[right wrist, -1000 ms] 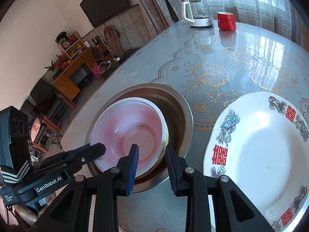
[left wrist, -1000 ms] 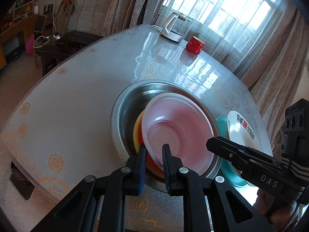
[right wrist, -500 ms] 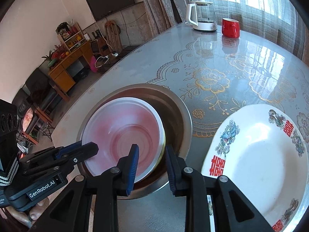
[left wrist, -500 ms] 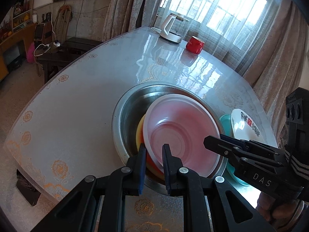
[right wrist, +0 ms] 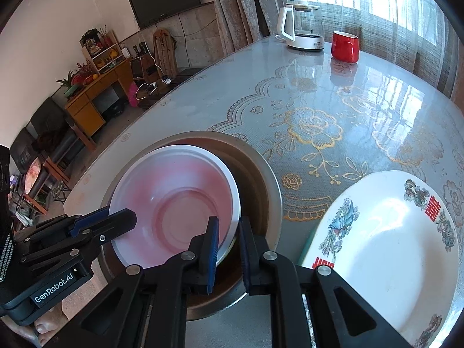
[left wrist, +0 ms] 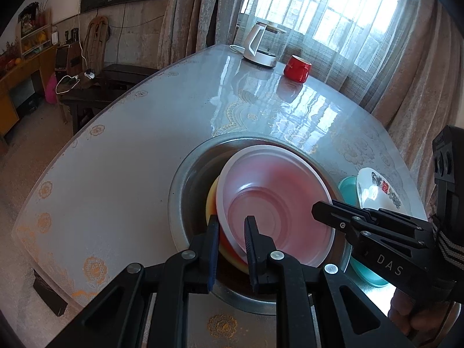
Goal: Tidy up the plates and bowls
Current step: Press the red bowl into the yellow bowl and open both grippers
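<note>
From the left wrist, the left gripper [left wrist: 230, 239] pinches the near rim of the pink bowl [left wrist: 278, 206], tilted inside the steel basin [left wrist: 185, 179] just ahead. From the right wrist, the right gripper [right wrist: 227, 239] clasps the bowl's opposite rim [right wrist: 232, 191]; a decorated white plate [right wrist: 385, 240] lies to its right.
</note>
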Demonstrator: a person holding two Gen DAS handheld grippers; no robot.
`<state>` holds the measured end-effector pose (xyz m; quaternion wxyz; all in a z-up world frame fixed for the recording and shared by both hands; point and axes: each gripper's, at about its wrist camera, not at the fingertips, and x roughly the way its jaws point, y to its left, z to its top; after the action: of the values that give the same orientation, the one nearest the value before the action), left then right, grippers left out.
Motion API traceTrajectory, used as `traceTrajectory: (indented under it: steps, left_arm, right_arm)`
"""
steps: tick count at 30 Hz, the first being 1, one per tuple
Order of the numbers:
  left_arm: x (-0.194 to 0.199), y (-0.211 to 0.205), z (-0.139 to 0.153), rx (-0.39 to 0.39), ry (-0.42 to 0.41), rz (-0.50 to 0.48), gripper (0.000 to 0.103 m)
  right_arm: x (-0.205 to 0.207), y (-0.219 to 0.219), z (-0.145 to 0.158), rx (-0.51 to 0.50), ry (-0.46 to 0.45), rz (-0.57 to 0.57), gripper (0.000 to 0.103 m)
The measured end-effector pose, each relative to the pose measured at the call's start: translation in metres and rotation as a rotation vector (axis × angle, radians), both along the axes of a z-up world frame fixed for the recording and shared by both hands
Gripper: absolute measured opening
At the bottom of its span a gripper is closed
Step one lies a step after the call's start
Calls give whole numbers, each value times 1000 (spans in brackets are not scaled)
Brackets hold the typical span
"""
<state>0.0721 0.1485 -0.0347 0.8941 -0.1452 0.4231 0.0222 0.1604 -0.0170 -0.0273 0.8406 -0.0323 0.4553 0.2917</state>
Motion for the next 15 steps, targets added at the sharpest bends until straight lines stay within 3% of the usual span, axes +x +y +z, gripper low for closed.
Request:
traceTrajectory:
  steps: [7,15]
  left_arm:
    - [-1,1,-1,10,5,15,21]
    - [-3,-1,1,18,2,21,23]
  right_arm:
    - [0,-4,1,26,18,-7,20]
    - [-6,-8,2,34,2,-16,21]
